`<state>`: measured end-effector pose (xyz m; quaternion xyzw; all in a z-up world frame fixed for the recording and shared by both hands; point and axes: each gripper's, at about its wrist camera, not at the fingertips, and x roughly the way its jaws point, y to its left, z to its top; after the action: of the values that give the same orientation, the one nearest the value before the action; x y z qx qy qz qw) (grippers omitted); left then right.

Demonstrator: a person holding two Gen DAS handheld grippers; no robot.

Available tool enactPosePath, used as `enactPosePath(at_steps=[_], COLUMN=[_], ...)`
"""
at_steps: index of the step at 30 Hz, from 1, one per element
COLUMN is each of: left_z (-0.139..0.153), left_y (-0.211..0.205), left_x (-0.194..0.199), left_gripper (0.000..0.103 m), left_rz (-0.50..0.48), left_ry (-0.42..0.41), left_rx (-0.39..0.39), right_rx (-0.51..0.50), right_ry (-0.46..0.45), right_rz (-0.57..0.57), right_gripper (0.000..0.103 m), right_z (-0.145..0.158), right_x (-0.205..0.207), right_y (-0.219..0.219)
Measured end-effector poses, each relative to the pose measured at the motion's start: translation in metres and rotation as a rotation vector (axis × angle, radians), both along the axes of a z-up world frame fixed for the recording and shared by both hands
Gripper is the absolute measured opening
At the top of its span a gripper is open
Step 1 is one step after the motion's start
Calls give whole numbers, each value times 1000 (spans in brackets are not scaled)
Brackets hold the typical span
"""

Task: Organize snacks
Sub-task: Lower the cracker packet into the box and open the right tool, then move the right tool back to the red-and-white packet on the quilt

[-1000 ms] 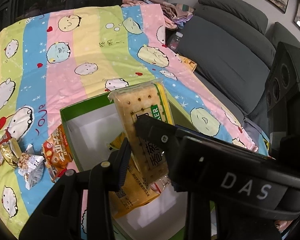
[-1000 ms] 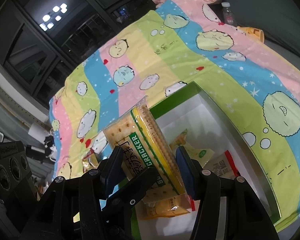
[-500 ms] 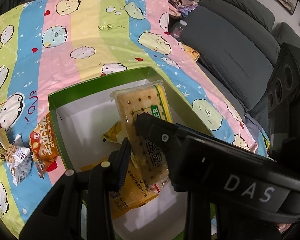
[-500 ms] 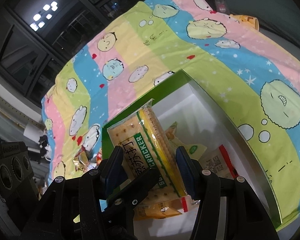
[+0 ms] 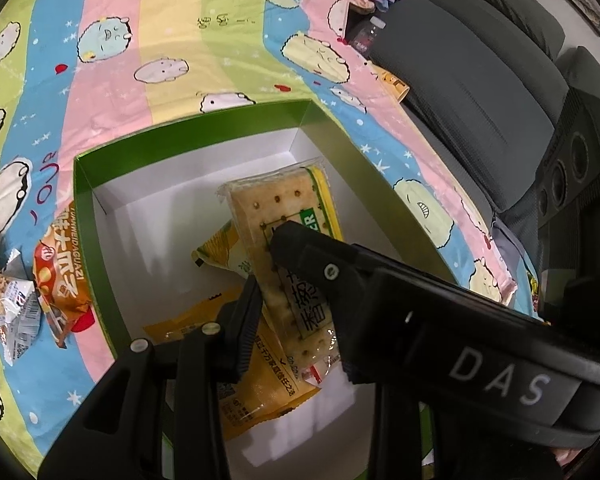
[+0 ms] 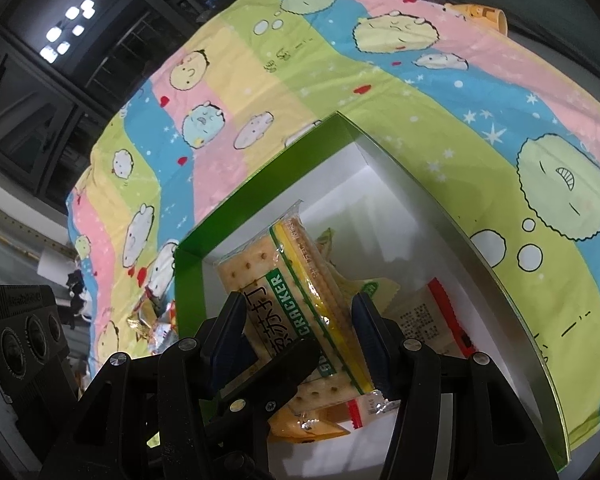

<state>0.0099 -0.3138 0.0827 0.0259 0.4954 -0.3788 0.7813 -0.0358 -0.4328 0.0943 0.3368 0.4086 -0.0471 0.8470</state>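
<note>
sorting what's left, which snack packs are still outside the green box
The orange pack and the small grey-white pack, lying on the blanket beside the green box.

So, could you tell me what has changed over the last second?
Both grippers have lowered the cracker pack toward the inside of the green box. The left gripper and right gripper stay clamped on it; the packets in and beside the box have not moved.
</note>
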Motion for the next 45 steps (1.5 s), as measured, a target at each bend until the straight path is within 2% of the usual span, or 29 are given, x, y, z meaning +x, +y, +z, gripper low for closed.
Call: enactPosePath(at_steps=[20,39,43,44,45], left_z=[-19,-21,-6,-1,7], left_y=[-7,-8,4,8,16], left_x=[13,10,5,4,2], left_gripper=[32,35,42,44,50], left_rz=[-3,5,12,13,17], left_ry=[108,105,89,83,70], left_rx=[17,30,7,-3,-15], right_rx=[13,-8,-20,-26,-28], right_ry=[84,118,78,53,32], right_rz=[-31,-51,-38,-37,-33], right_gripper=[58,58,60,62,66], right_z=[-19,-22,-11,-4,1], right_x=[10,11,5,2,-1], right_y=[-9,-7,-3,-1,1])
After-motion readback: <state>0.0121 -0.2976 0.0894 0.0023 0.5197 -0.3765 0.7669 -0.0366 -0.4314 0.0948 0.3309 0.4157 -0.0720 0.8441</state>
